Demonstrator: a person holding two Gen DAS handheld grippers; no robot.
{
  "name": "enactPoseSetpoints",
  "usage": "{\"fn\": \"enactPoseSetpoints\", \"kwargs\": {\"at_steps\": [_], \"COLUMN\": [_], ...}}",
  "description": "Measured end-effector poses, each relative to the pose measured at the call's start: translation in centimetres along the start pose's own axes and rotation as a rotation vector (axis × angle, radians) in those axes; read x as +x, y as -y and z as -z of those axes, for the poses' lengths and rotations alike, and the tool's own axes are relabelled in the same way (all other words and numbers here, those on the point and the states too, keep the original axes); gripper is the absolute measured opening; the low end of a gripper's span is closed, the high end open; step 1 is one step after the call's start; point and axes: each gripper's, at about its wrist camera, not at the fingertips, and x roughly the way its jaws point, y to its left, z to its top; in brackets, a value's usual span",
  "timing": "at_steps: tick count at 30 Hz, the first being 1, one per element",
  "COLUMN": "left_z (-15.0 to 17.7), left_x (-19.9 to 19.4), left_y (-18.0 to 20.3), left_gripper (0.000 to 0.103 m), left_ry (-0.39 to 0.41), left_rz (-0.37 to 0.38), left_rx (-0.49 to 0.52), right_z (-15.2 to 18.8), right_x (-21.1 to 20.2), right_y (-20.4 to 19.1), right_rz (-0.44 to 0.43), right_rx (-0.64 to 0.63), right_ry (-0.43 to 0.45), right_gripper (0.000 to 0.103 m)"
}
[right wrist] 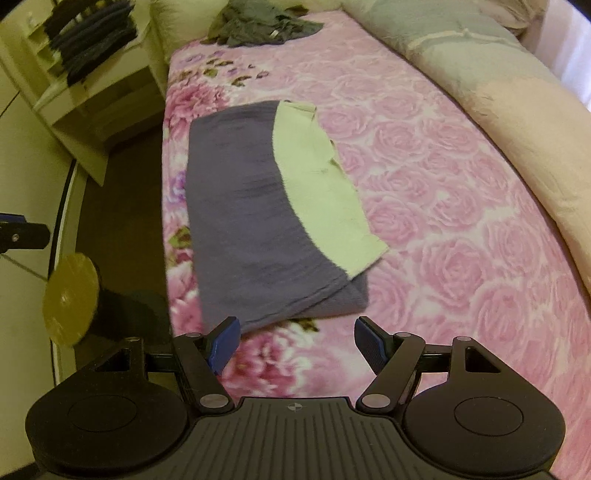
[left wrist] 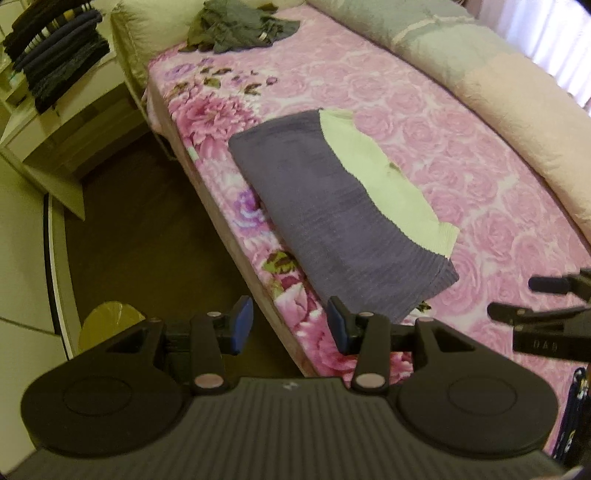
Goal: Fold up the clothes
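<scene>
Both tongs are seen held above the near edge of the bed (left wrist: pixel 424 122), clear of the fabric. The left tongs (left wrist: pixel 290 325) are spread apart, blue pads (left wrist: pixel 242 325) facing each other, with nothing between them; they hang over the bed's near-left edge, just short of the near corner of the folded garment (left wrist: pixel 332 210). The right tongs (right wrist: pixel 297 345) are likewise spread wide and empty, positioned over the floral bedspread just near of the garment's near edge.

The folded garment (right wrist: pixel 251 206) is recorded as a flat, roughly rectangular grey-purple bundle with a pale green panel (right wrist: pixel 317 184) showing along its right side. It lies on the pink rose-patterned bedspread, close to the bed's left edge, long axis running near to far.

A second, crumpled grey-green garment (left wrist: pixel 236 27) is noted at the far end of the bed, well apart from the folded one. A long rolled blanket (left wrist: pixel 480 85), pale grey and cream, is laid along the bed's right side.

To the far left, beside the bed, a light wooden shelf unit (left wrist: pixel 55 147) is seen carrying a stack of dark folded clothes (left wrist: pixel 55 55). A yellowish round object (right wrist: pixel 70 299) is visible low at left in the right wrist view; what it is cannot be told.

In the left wrist view the right tongs are seen entering at the right edge.
</scene>
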Motion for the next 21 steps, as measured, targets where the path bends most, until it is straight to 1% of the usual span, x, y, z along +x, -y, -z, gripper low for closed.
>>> {"fn": "enactPoseSetpoints", "kwargs": {"at_steps": [3,8,9,12,15,17,19,21], "left_z": [0.3,0.6,0.8,2.0,4.4,6.5,8.6,10.3], "left_x": [2.0,6.1,6.9,9.8,13.0,14.6,16.2,17.8], "left_y": [1.6,3.0,3.1,2.8,1.4,0.3,-0.9,-2.5], "left_gripper": [0.041,0.041,0.041,0.041,0.041,0.040,0.039,0.035], "left_ry": [-0.025,-0.051,-0.053,-0.060,-0.072,-0.071,-0.064,-0.053], "left_rz": [-0.014,0.022,0.041,0.120,0.214,0.279,0.335,0.379], "left_rx": [-0.008,-0.071,-0.098,-0.205,-0.357,-0.463,-0.574,-0.684], "right_z": [-0.7,-1.3,-1.3,-1.1,-0.7,-0.1,0.6,1.4], "right_x": [1.2,4.0,4.7,7.0,9.2,10.4,11.9,13.4], "right_y": [2.6,6.0,6.6,8.7,11.3,13.2,15.4,17.7], "right_rz": [-0.025,-0.049,-0.058,-0.092,-0.145,-0.209,-0.300,-0.403], "right_rx": [-0.030,-0.066,-0.072,-0.080,-0.042,0.020,0.111,0.223], "right_ry": [0.005,0.006,0.004,-0.004,-0.015,-0.026,-0.042,-0.062], "right_gripper": [0.072,0.072,0.072,0.072,0.072,0.072,0.072,0.072]}}
